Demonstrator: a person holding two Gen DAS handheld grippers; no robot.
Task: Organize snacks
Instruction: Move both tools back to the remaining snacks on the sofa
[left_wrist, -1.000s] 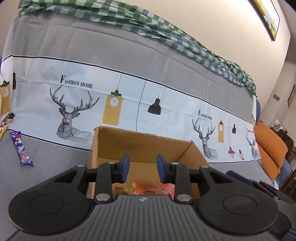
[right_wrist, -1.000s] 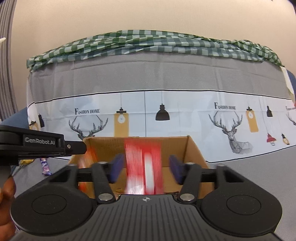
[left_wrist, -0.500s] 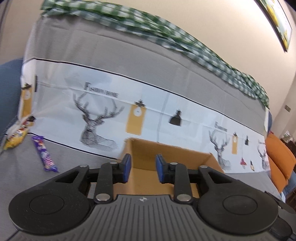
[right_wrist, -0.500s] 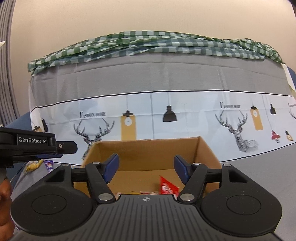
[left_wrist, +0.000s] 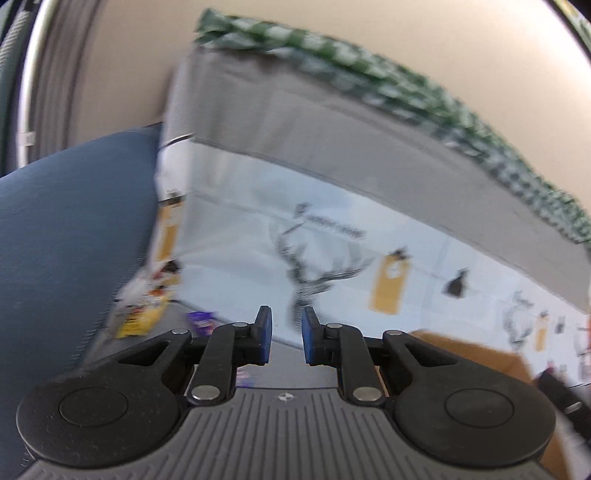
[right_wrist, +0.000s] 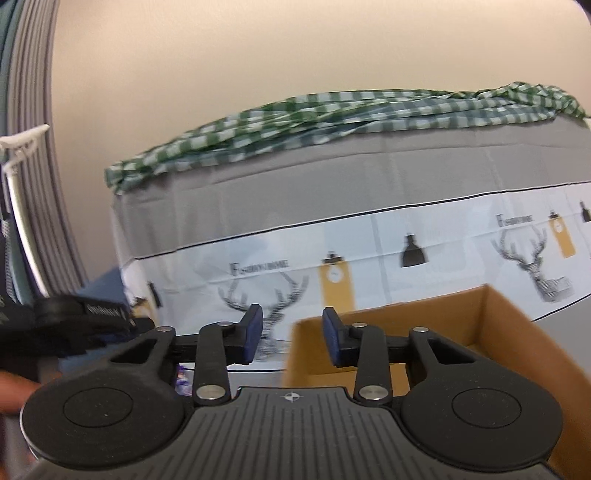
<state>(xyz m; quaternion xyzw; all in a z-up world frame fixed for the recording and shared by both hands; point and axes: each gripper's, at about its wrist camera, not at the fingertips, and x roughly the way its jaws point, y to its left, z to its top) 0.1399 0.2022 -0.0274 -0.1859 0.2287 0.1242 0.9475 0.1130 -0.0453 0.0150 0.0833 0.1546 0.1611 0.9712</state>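
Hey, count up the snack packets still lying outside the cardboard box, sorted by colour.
Yellow packet: 1
Purple packet: 1
Total: 2, both left of the cardboard box; blur may hide more.

I count one cardboard box (right_wrist: 491, 325), open at the top, and the same box (left_wrist: 480, 350) shows at the right edge of my left view. Loose snacks: two that I can make out, one yellow packet (left_wrist: 142, 317) and one purple packet (left_wrist: 202, 320) just beside it; the purple one (right_wrist: 181, 380) also peeks out under my right claw. Both are blurred, so I cannot tell whether more lie among them. One green checked cloth (right_wrist: 332, 122) tops the grey backrest. One blue cushion (left_wrist: 66, 236) sits at the left.
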